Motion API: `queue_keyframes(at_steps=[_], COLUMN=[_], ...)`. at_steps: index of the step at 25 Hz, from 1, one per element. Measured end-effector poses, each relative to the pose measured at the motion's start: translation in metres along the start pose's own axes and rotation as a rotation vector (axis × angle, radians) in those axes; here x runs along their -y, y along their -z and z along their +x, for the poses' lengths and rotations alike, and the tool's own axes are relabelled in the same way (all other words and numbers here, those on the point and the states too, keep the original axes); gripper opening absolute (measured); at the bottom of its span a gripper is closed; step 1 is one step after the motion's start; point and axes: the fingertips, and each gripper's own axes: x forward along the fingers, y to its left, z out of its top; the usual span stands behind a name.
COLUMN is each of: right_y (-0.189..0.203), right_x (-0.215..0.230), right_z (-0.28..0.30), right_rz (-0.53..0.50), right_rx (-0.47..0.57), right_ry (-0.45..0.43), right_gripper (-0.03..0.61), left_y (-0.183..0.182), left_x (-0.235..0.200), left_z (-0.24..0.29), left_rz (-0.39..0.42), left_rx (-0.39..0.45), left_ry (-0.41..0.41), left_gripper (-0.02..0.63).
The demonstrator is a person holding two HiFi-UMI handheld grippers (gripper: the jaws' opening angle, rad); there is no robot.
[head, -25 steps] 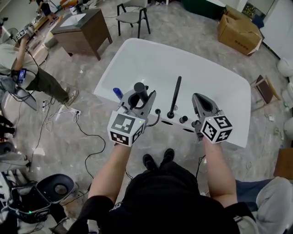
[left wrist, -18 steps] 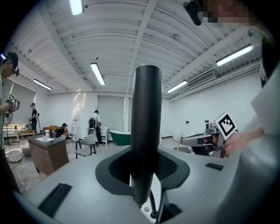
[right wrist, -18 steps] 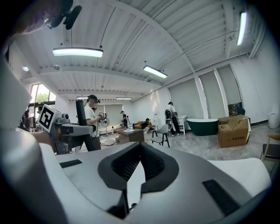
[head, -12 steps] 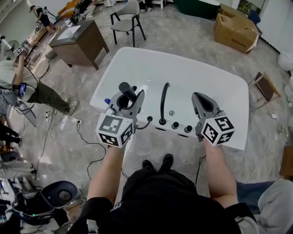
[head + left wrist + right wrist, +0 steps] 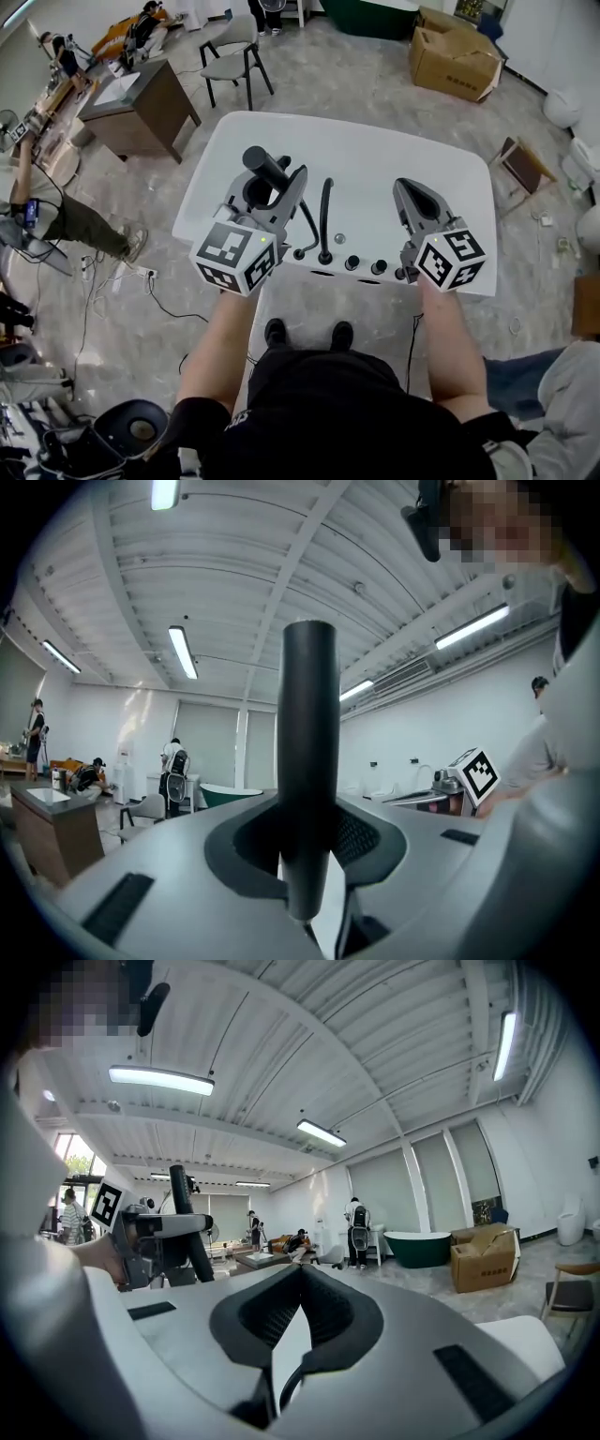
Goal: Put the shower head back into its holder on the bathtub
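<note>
A black shower head (image 5: 265, 167) (image 5: 309, 761) stands upright between the jaws of my left gripper (image 5: 274, 194) (image 5: 309, 850), which is shut on its handle. Its black hose (image 5: 306, 225) hangs down to a fitting on the near rim of the white bathtub (image 5: 441, 159). A black curved spout (image 5: 324, 217) and black knobs (image 5: 352, 263) sit on that rim. My right gripper (image 5: 409, 193) (image 5: 295, 1312) hovers above the rim's right part, shut and empty. The right gripper view shows the left gripper (image 5: 155, 1227) with the shower head (image 5: 186, 1232). I cannot make out the holder.
A brown desk (image 5: 141, 103) and a grey chair (image 5: 230, 56) stand beyond the tub at the left. A cardboard box (image 5: 455, 61) lies at the back right. Cables (image 5: 131, 281) trail on the floor at the left, where people work.
Both grippers have risen above the tub's near rim. The left one has carried the shower head up with it, and the hose trails below. The jaws have not changed.
</note>
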Motion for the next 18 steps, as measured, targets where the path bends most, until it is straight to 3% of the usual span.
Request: queue_keyframes(at_steps=[10,14,18], right_y=[0.003,0.015,0.026], right_x=[-0.08,-0.116,-0.123], right_z=[0.04,0.058,0.058], right_rz=[0.029,0.043,0.052], right_rx=[0.036,0.022,-0.003], right_ry=[0.186,0.215,0.249], right_gripper=[0.014,0.014,0.014], left_y=[0.024,0.03,0.043], left_x=[-0.065,-0.083,-0.083], left_z=[-0.038,-0.052,-0.05], left_rz=[-0.02,-0.017,-0.048], left_rx=[-0.013,-0.022,-0.036], left_ry=[0.214,0.282,0.328], left_gripper=[0.117,0.117,0.117])
